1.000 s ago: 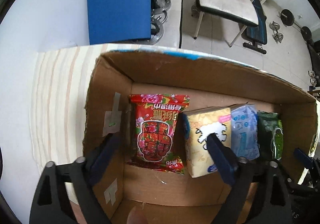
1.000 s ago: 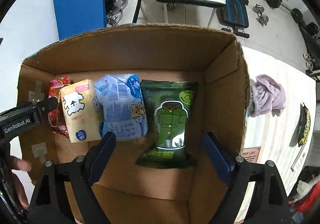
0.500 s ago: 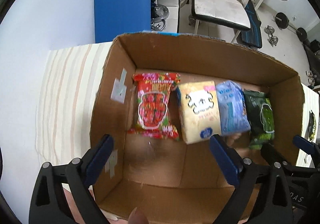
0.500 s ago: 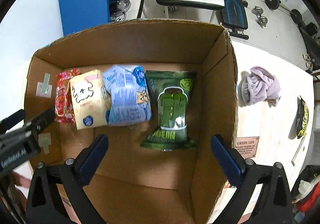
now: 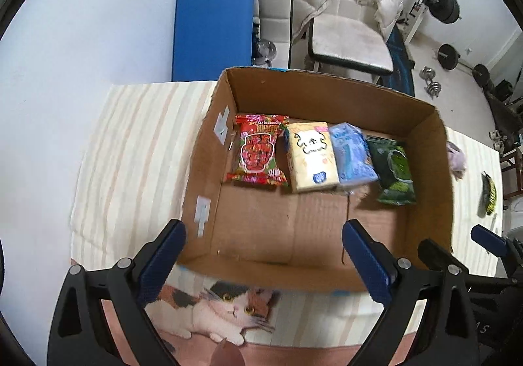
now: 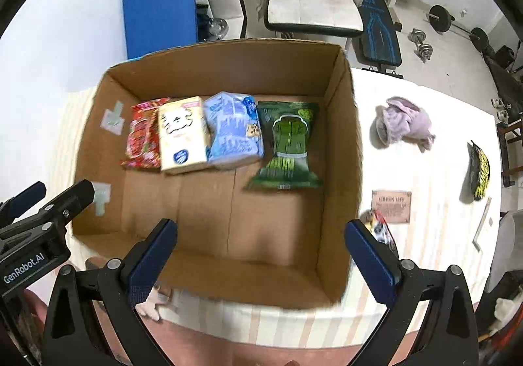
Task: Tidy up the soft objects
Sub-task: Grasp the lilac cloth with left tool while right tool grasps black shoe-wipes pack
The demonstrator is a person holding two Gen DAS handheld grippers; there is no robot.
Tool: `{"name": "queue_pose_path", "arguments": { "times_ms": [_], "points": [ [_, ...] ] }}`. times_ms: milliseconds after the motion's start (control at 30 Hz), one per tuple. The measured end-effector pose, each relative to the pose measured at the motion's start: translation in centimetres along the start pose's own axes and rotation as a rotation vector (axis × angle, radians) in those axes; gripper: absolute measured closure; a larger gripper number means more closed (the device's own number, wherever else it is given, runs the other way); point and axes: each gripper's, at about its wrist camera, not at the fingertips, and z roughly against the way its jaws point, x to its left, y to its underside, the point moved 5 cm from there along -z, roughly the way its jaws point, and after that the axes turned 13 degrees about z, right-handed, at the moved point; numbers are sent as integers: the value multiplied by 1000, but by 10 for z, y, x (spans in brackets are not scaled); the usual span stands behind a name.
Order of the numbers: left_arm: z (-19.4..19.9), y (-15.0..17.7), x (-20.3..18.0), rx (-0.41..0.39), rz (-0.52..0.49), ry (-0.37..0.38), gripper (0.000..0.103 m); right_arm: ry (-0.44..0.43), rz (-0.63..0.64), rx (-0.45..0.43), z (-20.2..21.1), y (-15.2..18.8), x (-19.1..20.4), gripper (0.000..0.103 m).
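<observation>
An open cardboard box (image 5: 327,94) (image 6: 228,71) holds a row of soft packs along its far side: a red pack (image 5: 258,153) (image 6: 142,140), a cream tissue pack (image 5: 312,156) (image 6: 181,135), a light blue pack (image 5: 351,153) (image 6: 233,130) and a green pack (image 5: 394,166) (image 6: 287,150). My left gripper (image 5: 264,254) is open and empty above the box's near edge. My right gripper (image 6: 261,251) is open and empty above the near half of the box. A lilac cloth (image 6: 405,124) lies on the table right of the box.
A striped cloth (image 5: 130,153) with a cat picture (image 5: 222,307) covers the table. Right of the box lie a black-and-yellow pack (image 6: 479,169), a brown card (image 6: 390,205) and a small colourful pack (image 6: 380,228). Chairs, a blue mat and weights stand beyond the table.
Both grippers have pulled back and up out of the box, so the whole box and the table around it now show. The packs have not moved.
</observation>
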Motion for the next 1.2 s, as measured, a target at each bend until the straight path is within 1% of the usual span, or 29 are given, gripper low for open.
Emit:
{"name": "queue_pose_path", "arguments": {
  "times_ms": [133, 267, 333, 433, 533, 567, 633, 667, 733, 867, 933, 1000, 1033, 1133, 1200],
  "points": [
    [27, 19, 1, -40, -14, 16, 5, 0, 2, -61, 31, 20, 6, 0],
    [41, 33, -2, -30, -7, 47, 5, -26, 2, -119, 61, 37, 10, 0],
    [49, 37, -6, -33, -1, 60, 5, -32, 4, -134, 69, 43, 9, 0],
    [60, 42, -23, -40, -28, 59, 5, -102, -25, -159, 81, 53, 2, 0],
    [64, 48, -54, -40, -107, 44, 5, -147, -65, -175, 89, 64, -17, 0],
    [65, 50, -73, -45, -148, 37, 5, -164, -94, -171, 90, 71, -31, 0],
    [67, 55, -106, -58, -228, 33, 5, -169, -143, -164, 93, 82, -56, 0],
    [67, 57, -120, -64, -262, 28, 5, -161, -170, -163, 95, 88, -72, 0],
    [67, 61, -161, -87, -361, 13, 5, -135, -218, -162, 98, 101, -103, 0],
    [54, 65, -241, -96, -540, -1, 5, -74, -341, -158, 104, 128, -182, 0],
    [35, 64, -284, -62, -614, -3, 5, -36, -389, -151, 104, 138, -219, 0],
    [14, 59, -312, -18, -645, -24, 5, -4, -436, -129, 99, 146, -254, 0],
    [0, 57, -328, 1, -666, -40, 5, -2, -459, -120, 95, 150, -269, 0],
    [-34, 50, -359, 50, -710, -97, 5, -2, -516, -69, 72, 151, -316, 0],
    [-63, 45, -376, 110, -718, -126, 5, -16, -541, -31, 53, 148, -339, 0]
  ]
}}
